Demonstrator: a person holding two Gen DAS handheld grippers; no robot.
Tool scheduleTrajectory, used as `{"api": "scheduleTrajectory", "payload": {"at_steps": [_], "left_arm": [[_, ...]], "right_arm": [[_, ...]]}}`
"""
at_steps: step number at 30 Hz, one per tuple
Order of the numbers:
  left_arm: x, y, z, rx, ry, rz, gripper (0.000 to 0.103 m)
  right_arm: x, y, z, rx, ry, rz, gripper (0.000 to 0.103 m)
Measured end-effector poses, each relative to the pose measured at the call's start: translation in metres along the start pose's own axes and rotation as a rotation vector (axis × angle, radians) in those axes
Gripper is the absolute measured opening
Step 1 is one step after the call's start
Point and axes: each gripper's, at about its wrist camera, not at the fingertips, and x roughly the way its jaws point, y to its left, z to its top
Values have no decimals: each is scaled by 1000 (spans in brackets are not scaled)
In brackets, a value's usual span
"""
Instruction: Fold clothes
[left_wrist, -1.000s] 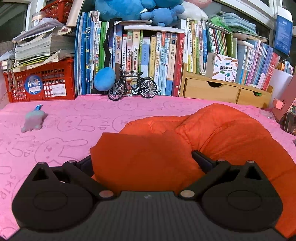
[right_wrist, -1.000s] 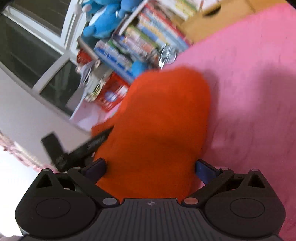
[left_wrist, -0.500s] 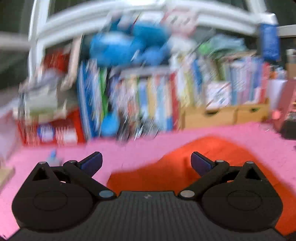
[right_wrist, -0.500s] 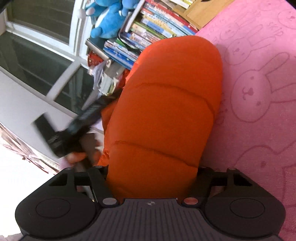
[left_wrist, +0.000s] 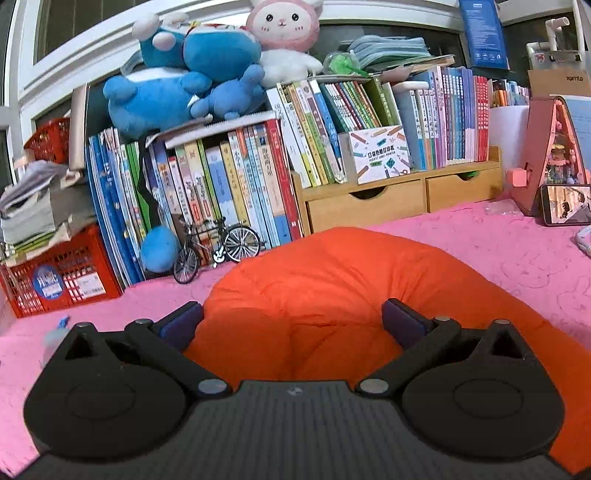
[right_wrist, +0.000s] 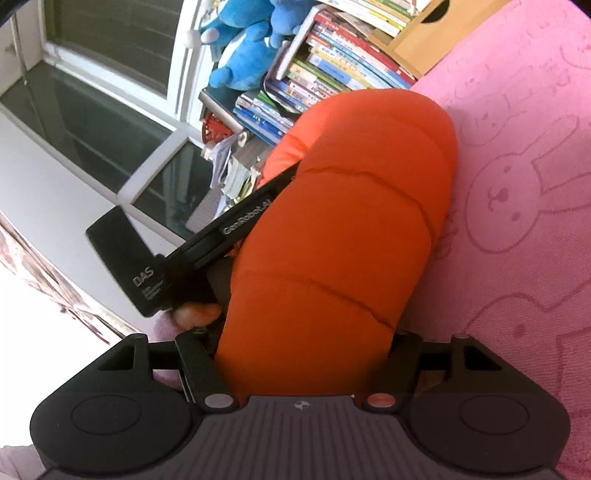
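Your worktop (left_wrist: 498, 258) wears a pink rabbit-print cover, probably so the fabric slides cleanly. On it lies one puffy orange jacket (left_wrist: 332, 280), bunched into a thick roll. It is part folded at best, and you cannot tell how many folds it holds. You have two claws on it. Your right claw (right_wrist: 303, 354) is clamped on one end, lifting it off the cover to carry it over. Your left claw (left_wrist: 291, 317) sits spread apart, fingers either side of the bulge, gripping nothing, likely steadying it
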Motion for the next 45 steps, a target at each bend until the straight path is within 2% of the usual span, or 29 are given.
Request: {"api": "scheduleTrajectory", "payload": {"at_steps": [6, 7, 9, 12, 16, 19, 21, 26, 31, 37, 45], "left_arm": [[-6, 13, 15, -5, 36, -19, 103], [-9, 16, 21, -4, 14, -1, 103], [-14, 21, 33, 12, -43, 49, 103], [-5, 24, 32, 27, -35, 103, 103], [12, 25, 26, 44, -2, 168, 103], [24, 27, 21, 48, 23, 206, 103], [29, 33, 16, 14, 54, 181, 103], [45, 60, 5, -161, 159, 76, 103], [57, 78, -10, -282, 208, -9, 103], [66, 79, -15, -305, 244, -38, 103], [72, 80, -16, -311, 263, -52, 103]], "right_arm": [[-6, 17, -9, -86, -13, -93, 80], [-11, 19, -11, -104, -21, -114, 86], [-22, 25, -15, -148, -46, -159, 89], [-41, 38, -15, -214, -138, -246, 89], [-52, 73, -4, -377, -350, -438, 91], [-30, 96, 16, -485, -429, -531, 91], [-3, 105, 34, -532, -443, -581, 89], [79, 115, 65, -659, -401, -693, 83], [127, 90, 78, -667, -257, -774, 76], [134, 68, 77, -629, -165, -785, 79], [134, 45, 80, -584, -118, -760, 86]]}}
